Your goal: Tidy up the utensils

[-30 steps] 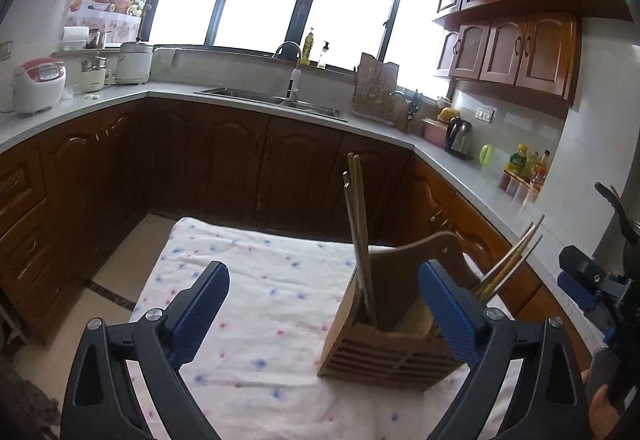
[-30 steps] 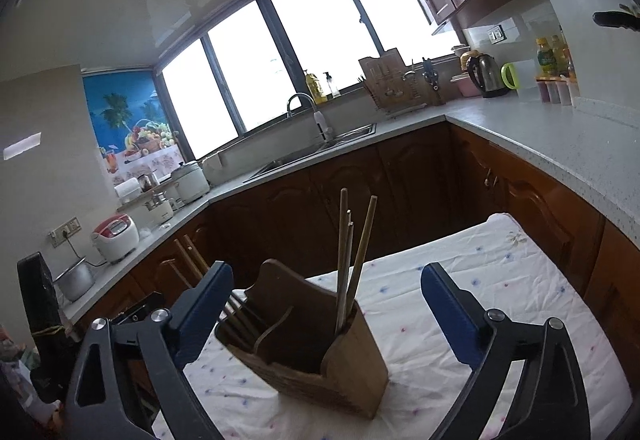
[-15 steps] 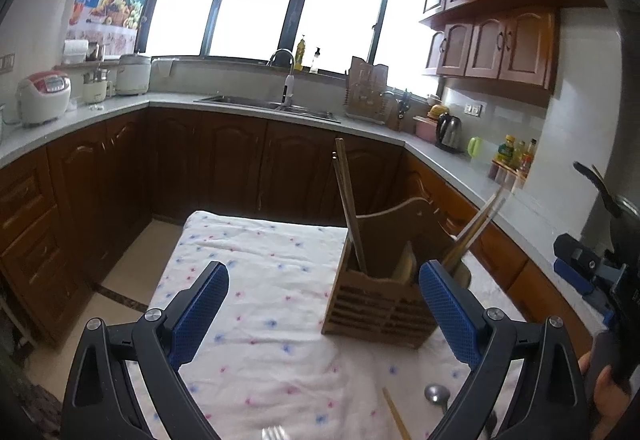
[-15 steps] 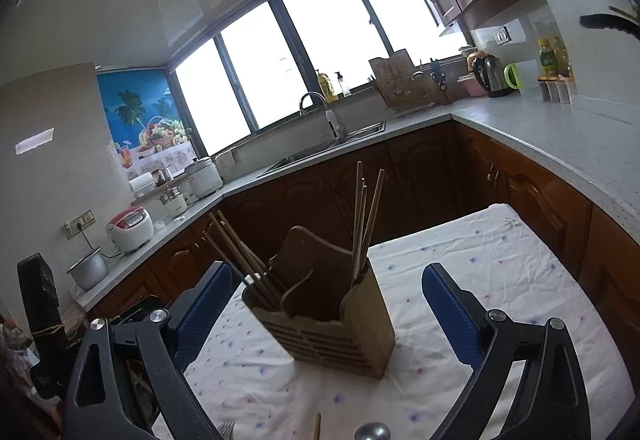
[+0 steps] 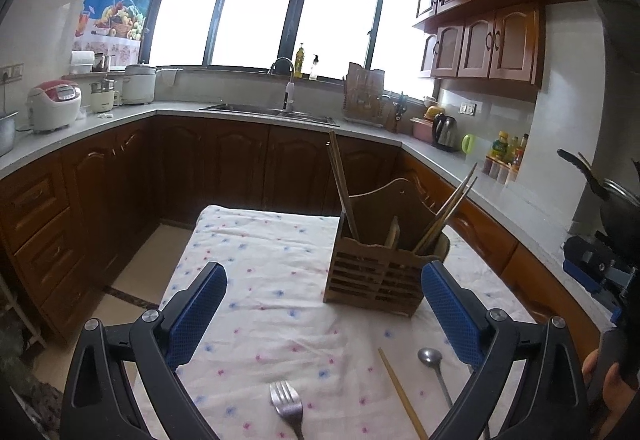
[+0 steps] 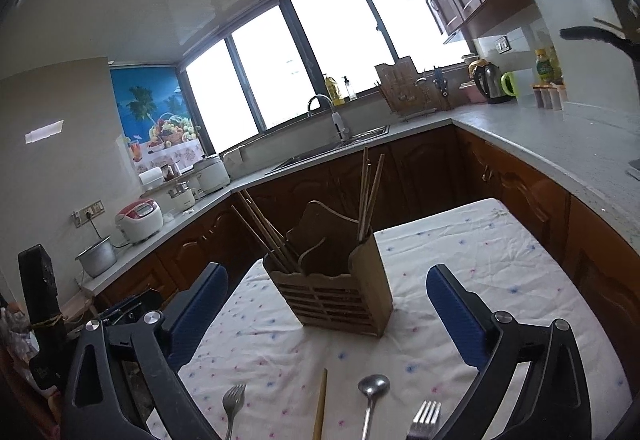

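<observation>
A wooden utensil holder (image 5: 380,272) (image 6: 340,292) with several chopsticks (image 5: 342,188) (image 6: 370,192) in it stands on the floral tablecloth (image 5: 260,264) (image 6: 472,252). In front of it lie a fork (image 5: 286,402) (image 6: 233,404), a loose chopstick (image 5: 400,392) (image 6: 320,408) and a spoon (image 5: 431,358) (image 6: 373,388). A second fork (image 6: 425,418) shows only in the right wrist view. My left gripper (image 5: 324,316) is open and empty, above the near part of the table. My right gripper (image 6: 326,316) is open and empty, also short of the holder.
Brown kitchen cabinets with a grey countertop (image 5: 248,112) wrap around the table. A sink and tap (image 5: 286,88), rice cookers (image 5: 54,106), a kettle (image 5: 444,126) and bottles (image 5: 506,150) stand on the counter. The other gripper (image 5: 600,268) shows at the right edge of the left wrist view.
Both grippers have drawn back from the holder and tilted down. The fork, loose chopstick and spoon on the cloth have come into view. Both stay open.
</observation>
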The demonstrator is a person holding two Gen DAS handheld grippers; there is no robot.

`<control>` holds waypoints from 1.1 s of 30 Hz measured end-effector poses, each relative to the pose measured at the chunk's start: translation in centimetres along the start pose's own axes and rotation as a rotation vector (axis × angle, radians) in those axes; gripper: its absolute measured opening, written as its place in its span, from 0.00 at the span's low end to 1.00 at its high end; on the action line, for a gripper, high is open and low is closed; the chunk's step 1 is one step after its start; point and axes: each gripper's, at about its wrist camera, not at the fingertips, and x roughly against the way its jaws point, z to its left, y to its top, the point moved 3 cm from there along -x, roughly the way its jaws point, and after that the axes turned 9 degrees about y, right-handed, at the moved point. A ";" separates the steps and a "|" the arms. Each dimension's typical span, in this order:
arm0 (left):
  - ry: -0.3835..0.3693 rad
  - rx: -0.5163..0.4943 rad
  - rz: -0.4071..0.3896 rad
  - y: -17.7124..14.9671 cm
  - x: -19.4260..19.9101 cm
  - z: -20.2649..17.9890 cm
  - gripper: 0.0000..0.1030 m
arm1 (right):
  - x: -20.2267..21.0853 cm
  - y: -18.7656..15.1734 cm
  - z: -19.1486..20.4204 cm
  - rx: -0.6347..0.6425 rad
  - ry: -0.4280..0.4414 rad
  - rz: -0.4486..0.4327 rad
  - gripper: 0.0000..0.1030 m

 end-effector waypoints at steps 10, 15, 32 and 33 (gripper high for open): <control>-0.020 0.020 0.009 -0.1 3.1 0.9 0.96 | 2.7 0.5 2.3 0.099 0.006 0.005 1.00; 0.031 -0.022 -0.096 -0.6 6.2 0.7 0.99 | 4.9 1.1 4.4 0.188 0.003 -0.055 1.00; 0.107 -0.038 -0.123 -7.9 8.7 1.3 0.99 | 6.9 -7.1 5.0 0.225 -0.086 -0.086 1.00; 0.114 -0.036 -0.130 -8.3 8.8 1.4 0.99 | 7.1 -7.8 4.8 0.227 -0.099 -0.091 1.00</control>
